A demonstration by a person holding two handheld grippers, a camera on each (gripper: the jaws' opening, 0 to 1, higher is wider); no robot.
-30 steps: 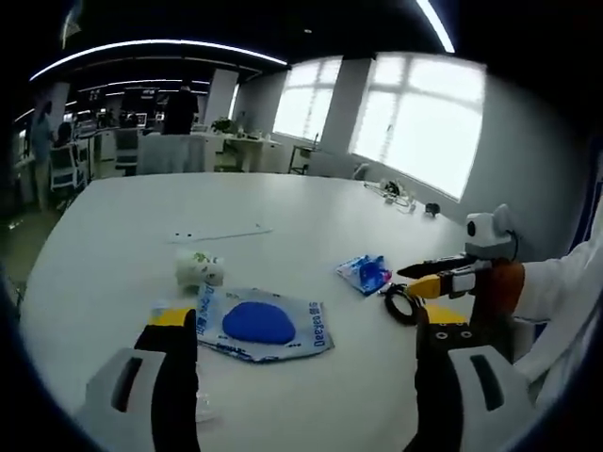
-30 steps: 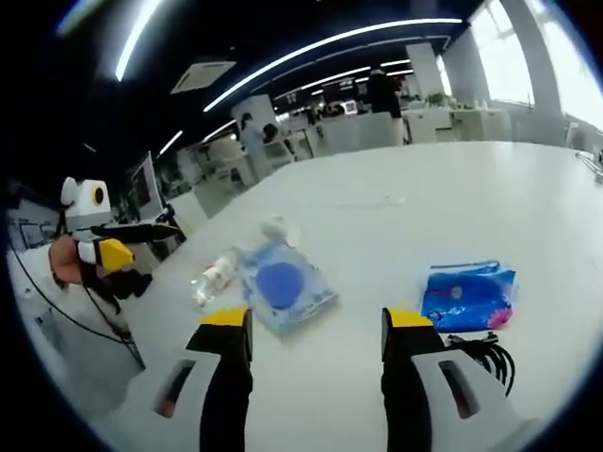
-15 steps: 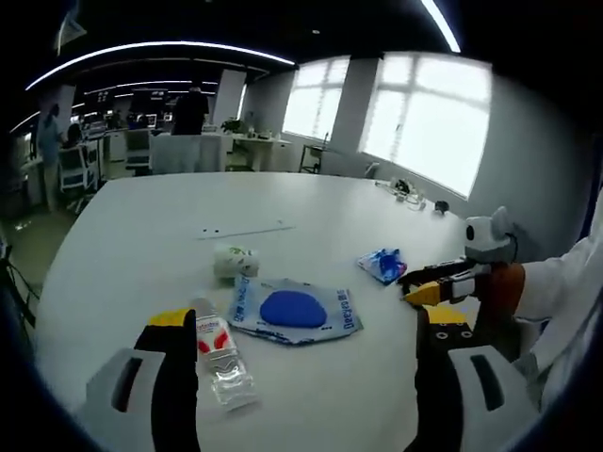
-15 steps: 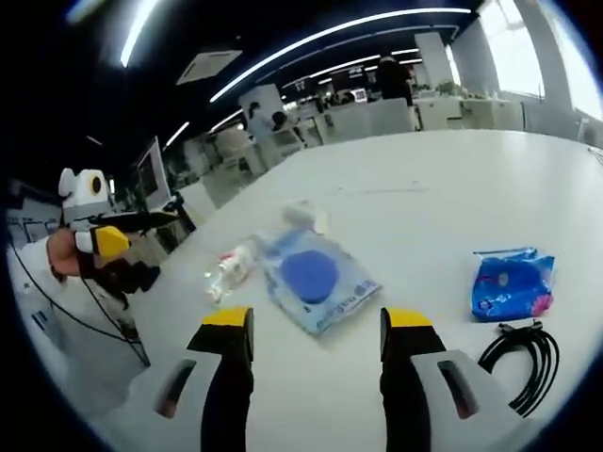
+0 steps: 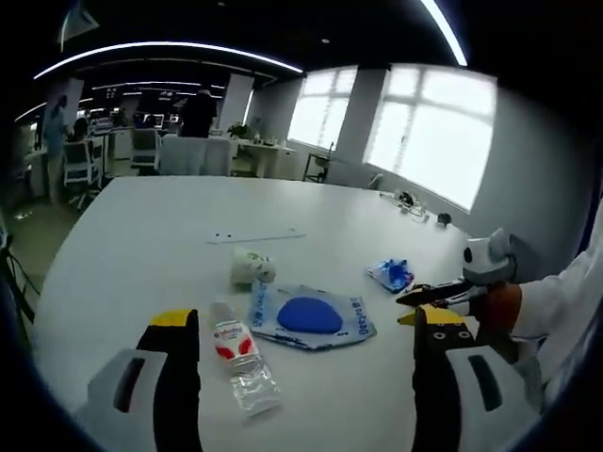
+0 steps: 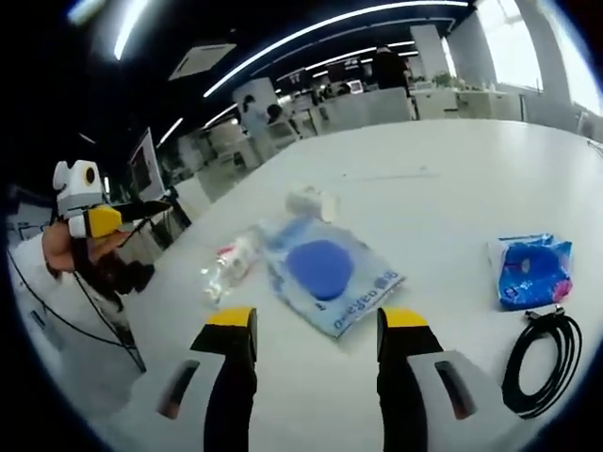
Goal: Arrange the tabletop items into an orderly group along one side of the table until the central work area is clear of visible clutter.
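In the left gripper view we see the clear plastic bottle point(image 5: 241, 363) lying on the white surface point(image 5: 141, 235) at lower centre, just right of our left tool's point(image 5: 303, 353) left jaw; the flat packet with the blue disc point(image 5: 311, 316) sits above centre between the jaws. That tool is wide open and empty. In the right gripper view our right tool point(image 6: 314, 348) is likewise spread, gripping nothing, the packet just above it, the black cable point(image 6: 542, 363) at lower right.

Glossy plastic pouch point(image 6: 332, 275) on smooth matt table point(image 6: 452, 188).
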